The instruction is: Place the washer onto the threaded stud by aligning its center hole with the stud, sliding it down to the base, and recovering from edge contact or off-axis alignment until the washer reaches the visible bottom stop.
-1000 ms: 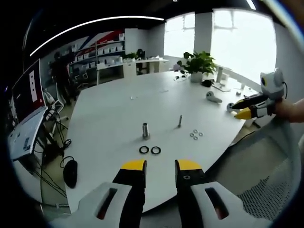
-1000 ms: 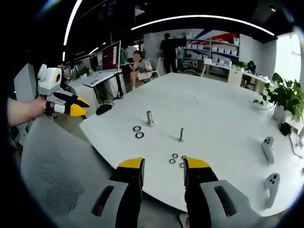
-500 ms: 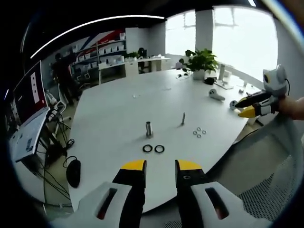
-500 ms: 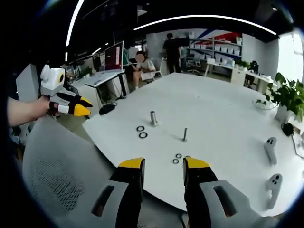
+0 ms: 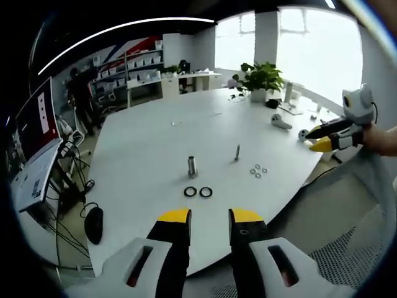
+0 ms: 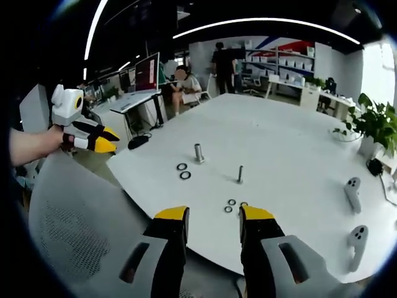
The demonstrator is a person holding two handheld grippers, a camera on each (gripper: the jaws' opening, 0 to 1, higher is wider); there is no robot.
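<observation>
On the white table (image 5: 155,143) a thin threaded stud (image 5: 237,153) stands upright, with several small silver washers (image 5: 258,169) lying beside it. A thicker metal stud (image 5: 192,166) stands to its left, and two dark rings (image 5: 198,192) lie in front of that. My left gripper (image 5: 209,218) is open and empty, short of the table edge. In the right gripper view the thin stud (image 6: 240,174), small washers (image 6: 230,205), thick stud (image 6: 198,152) and dark rings (image 6: 183,171) show again. My right gripper (image 6: 211,217) is open and empty, just before the washers.
A potted plant (image 5: 261,82) and white controllers (image 5: 280,123) sit at the table's far side. A mesh chair back (image 6: 80,223) lies below the table edge. A monitor desk (image 5: 34,149) and a computer mouse (image 5: 93,225) are to the left. People stand and sit in the background (image 6: 222,65).
Both views shifted only slightly with the hands. Both grippers stay open and the parts on the table have not moved.
</observation>
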